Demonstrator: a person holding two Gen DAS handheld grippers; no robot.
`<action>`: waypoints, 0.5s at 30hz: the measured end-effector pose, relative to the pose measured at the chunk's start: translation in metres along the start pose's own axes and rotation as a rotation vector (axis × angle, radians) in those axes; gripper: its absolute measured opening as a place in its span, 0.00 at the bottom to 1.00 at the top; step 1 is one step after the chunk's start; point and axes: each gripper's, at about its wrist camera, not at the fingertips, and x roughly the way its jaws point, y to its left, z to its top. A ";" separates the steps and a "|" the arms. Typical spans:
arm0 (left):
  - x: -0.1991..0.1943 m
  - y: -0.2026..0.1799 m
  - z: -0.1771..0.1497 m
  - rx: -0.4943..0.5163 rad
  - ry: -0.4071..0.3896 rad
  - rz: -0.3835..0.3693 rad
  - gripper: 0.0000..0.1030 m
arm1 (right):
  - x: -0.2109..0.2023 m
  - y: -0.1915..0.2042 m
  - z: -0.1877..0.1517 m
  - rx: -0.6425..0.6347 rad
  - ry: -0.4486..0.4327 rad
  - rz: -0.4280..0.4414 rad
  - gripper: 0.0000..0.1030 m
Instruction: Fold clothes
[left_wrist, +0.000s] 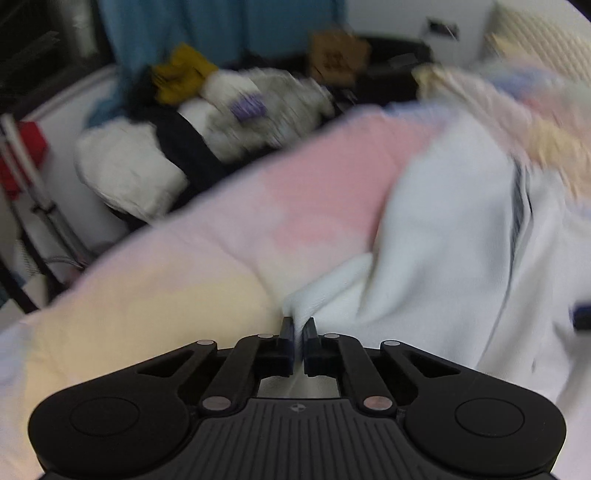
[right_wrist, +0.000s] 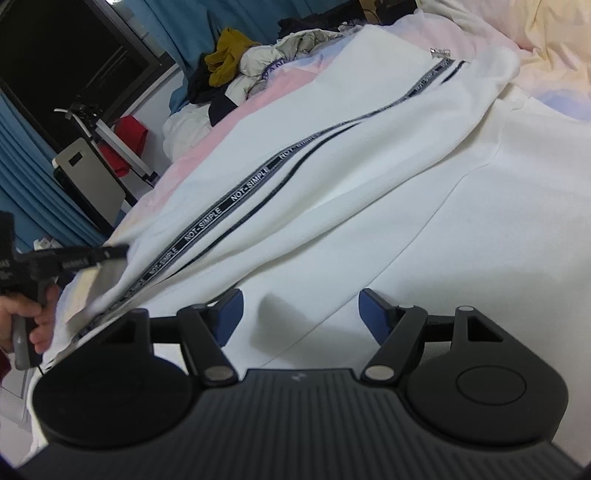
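A white garment (left_wrist: 443, 240) with a dark striped band reading NOT-SIMPLE (right_wrist: 229, 206) lies spread over a pastel pink and yellow bed cover (left_wrist: 177, 280). My left gripper (left_wrist: 298, 326) is shut on a pinched fold at the garment's edge, and the cloth rises from between its fingers. The left wrist view is blurred. In the right wrist view my right gripper (right_wrist: 301, 308) hangs open just over the white garment (right_wrist: 406, 221), its blue pads (right_wrist: 371, 310) wide apart and not pressing the cloth. At the left edge of that view a hand (right_wrist: 37, 328) holds the left gripper (right_wrist: 92, 258) at the garment's hem.
A heap of clothes (right_wrist: 258, 62), white, black and mustard yellow, lies at the far end of the bed (left_wrist: 221, 110). Beyond the bed's side stand a metal rack with a red item (right_wrist: 125, 140), blue curtains (right_wrist: 33, 184) and a dark window (right_wrist: 55, 55). A cream pillow (right_wrist: 546, 33) lies at the right.
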 end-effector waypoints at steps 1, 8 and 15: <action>-0.001 0.005 0.003 -0.026 -0.023 0.040 0.05 | -0.002 0.001 0.000 -0.007 -0.007 -0.001 0.70; 0.053 -0.018 -0.022 -0.068 0.070 0.197 0.13 | 0.009 0.001 -0.004 -0.034 0.007 -0.019 0.70; -0.005 0.009 -0.049 -0.119 0.020 0.198 0.48 | 0.012 0.007 -0.008 -0.080 0.007 -0.032 0.70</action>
